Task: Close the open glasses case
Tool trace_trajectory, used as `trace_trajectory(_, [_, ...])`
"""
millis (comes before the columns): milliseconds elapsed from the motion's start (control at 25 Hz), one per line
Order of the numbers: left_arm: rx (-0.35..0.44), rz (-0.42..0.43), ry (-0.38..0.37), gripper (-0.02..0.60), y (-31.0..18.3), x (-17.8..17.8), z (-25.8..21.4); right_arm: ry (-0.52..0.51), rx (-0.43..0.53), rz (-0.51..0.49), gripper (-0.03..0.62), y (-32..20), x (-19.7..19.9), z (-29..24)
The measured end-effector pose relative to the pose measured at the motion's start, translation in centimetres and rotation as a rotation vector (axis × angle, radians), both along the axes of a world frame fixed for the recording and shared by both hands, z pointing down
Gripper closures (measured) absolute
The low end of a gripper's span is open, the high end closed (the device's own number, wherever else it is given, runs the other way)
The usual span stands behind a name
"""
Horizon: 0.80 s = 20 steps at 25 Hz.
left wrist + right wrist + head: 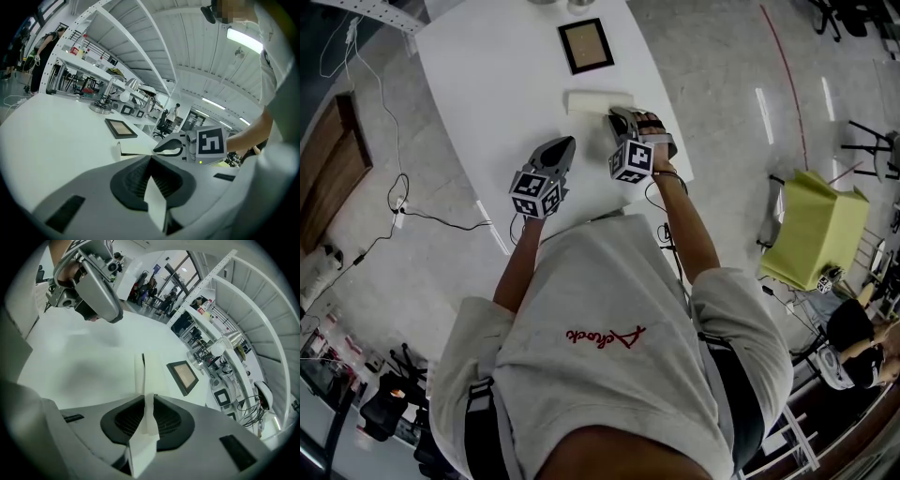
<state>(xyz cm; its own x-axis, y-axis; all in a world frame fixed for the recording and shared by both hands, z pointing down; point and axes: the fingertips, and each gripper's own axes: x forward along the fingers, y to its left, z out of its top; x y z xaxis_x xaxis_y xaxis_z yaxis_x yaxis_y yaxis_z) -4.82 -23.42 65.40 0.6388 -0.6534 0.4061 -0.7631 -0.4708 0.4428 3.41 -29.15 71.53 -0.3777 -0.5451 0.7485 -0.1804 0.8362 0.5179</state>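
A white glasses case (pixel 598 101) lies flat on the white table (pixel 487 66), long side across the head view. My right gripper (pixel 617 114) is at its near right end. In the right gripper view, a thin white flap of the case (pixel 151 376) runs in between the jaws, and my right gripper (pixel 149 397) has both dark pads against it. My left gripper (pixel 565 142) hovers a short way left of and nearer than the case, apart from it. In its own view, my left gripper (pixel 150 158) is shut with nothing in it, and the case (pixel 136 148) lies ahead.
A dark-framed picture (pixel 586 45) lies flat on the table just beyond the case. The table's right edge (pixel 680 141) runs close by the right gripper. A black cable (pixel 431 220) trails on the floor at the left. A yellow-green cover (pixel 811 230) stands off to the right.
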Motion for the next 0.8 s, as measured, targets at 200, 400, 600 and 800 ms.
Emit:
trace_trajectory(200, [0.002,0.000,-0.006,0.557,0.1,-0.1,-0.2,-0.004,-0.021,-0.004,0.522,0.7,0.0,1.1])
trace_trajectory(400, [0.004,-0.003,-0.010,0.556,0.1,-0.5,-0.2,-0.018,-0.023,-0.001,0.522,0.6,-0.1,1.1])
trace_trajectory(600, [0.008,0.001,-0.008,0.557,0.1,-0.1,-0.3,-0.048,-0.038,0.013,0.536,0.8,-0.2,0.7])
trace_trajectory(800, [0.018,0.009,-0.008,0.557,0.3,0.1,-0.6,-0.067,-0.024,0.038,0.569,0.8,0.1,0.0])
